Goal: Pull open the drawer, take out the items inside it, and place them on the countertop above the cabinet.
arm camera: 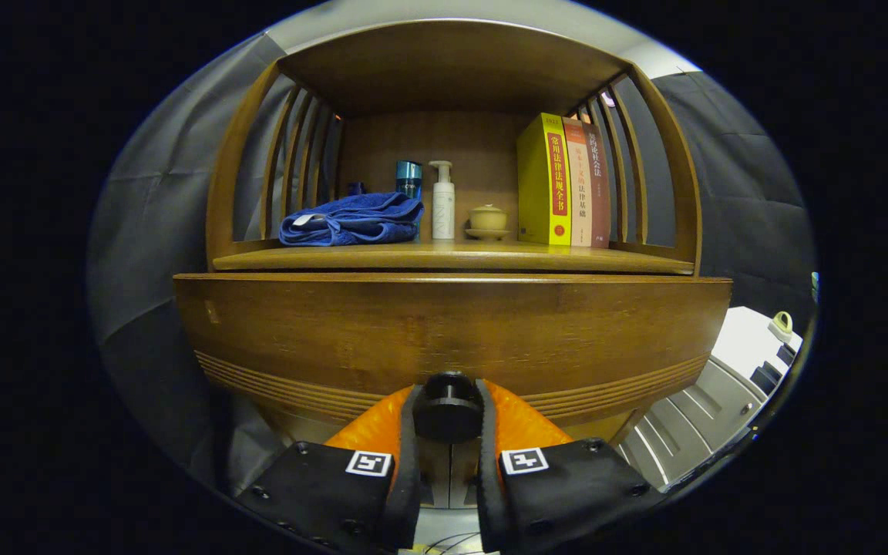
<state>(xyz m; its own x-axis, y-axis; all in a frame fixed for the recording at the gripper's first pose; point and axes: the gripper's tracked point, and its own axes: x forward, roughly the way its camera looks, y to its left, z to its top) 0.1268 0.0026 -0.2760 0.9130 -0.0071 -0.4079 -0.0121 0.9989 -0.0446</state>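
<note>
1. The big wooden cabinet (452, 154) stands right in front of you. Its countertop (452, 257) is the flat shelf up above, and that is where the things must go in the end.
2. The drawer (452, 331) is the wide wooden front just under that shelf. I think it looks closed or nearly closed, so what is inside is hidden.
3. Already on the countertop: a folded blue towel (351, 220) to one side, three books (563, 181) standing up on the other side, and a white pump bottle (442, 202), a dark blue bottle (408, 179) and a small lidded cup (487, 220) in the middle. There is bare space at the front.
4. Your gripper (448, 420) is down low at the drawer front. Its two fingers sit close on both sides of the little dark knob (448, 408) and seem to squeeze it.
5. What could go wrong:
   - The knob is small and round. If your squeeze is weak, the fingers could slip off when you pull.
   - If you pull sideways or up, the drawer could jam.
   - If you yank hard, the cabinet could shake and the tall bottles could tip over.
</note>
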